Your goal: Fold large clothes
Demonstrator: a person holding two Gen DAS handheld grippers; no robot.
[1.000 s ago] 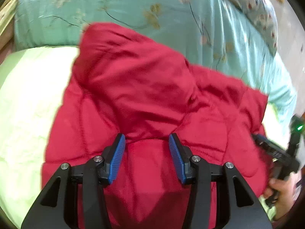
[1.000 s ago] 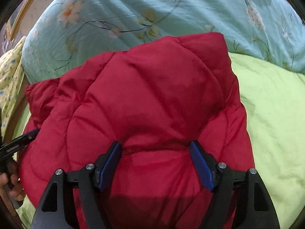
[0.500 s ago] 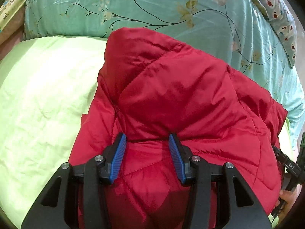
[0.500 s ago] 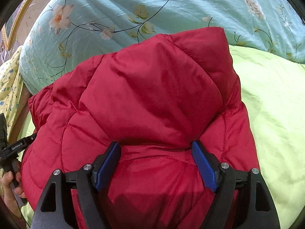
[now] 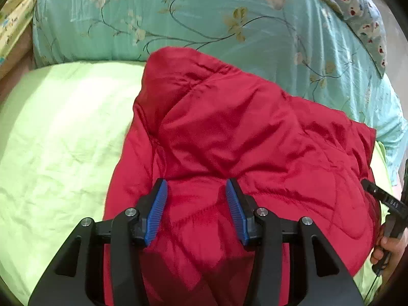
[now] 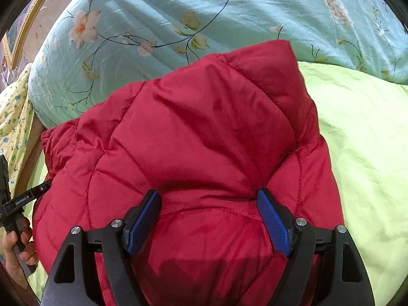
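1. Red quilted puffer jacket [image 5: 242,153] is lying bunched on the lime-green bedsheet [image 5: 58,137], filling centre and lower frame in both wrist views; teal floral duvet [image 5: 204,17] is running across the top behind it.

2. Left gripper [image 5: 196,201] is sitting at lower centre of its view, blue pads [image 5: 158,211] partway apart w/ a padded ridge of jacket bulging up between them. Pads look to be pinching that ridge, prob. to keep the near hem pinned while the fold gets shaped.

3. Right gripper [image 6: 209,219] is at lower centre of its own view, tongs spread wide around a fat roll of the same jacket; fabric is filling the gap pad to pad, so it reads as a grip on a thick bundle, not empty air. Wide stance is making sense, since the padding is bulky.

4. Top layer is already doubled back toward the grippers, its edge landing right at the fingertips, so the fold looks well underway.

5. Each view is catching the other gripper and the person's hand [image 6: 17,250] at the frame's lower side edge, so both hands are working the jacket's near edge, one per corner.

6. Risk, as I judge it: slick shell + springy fill means it may puff open once let go.
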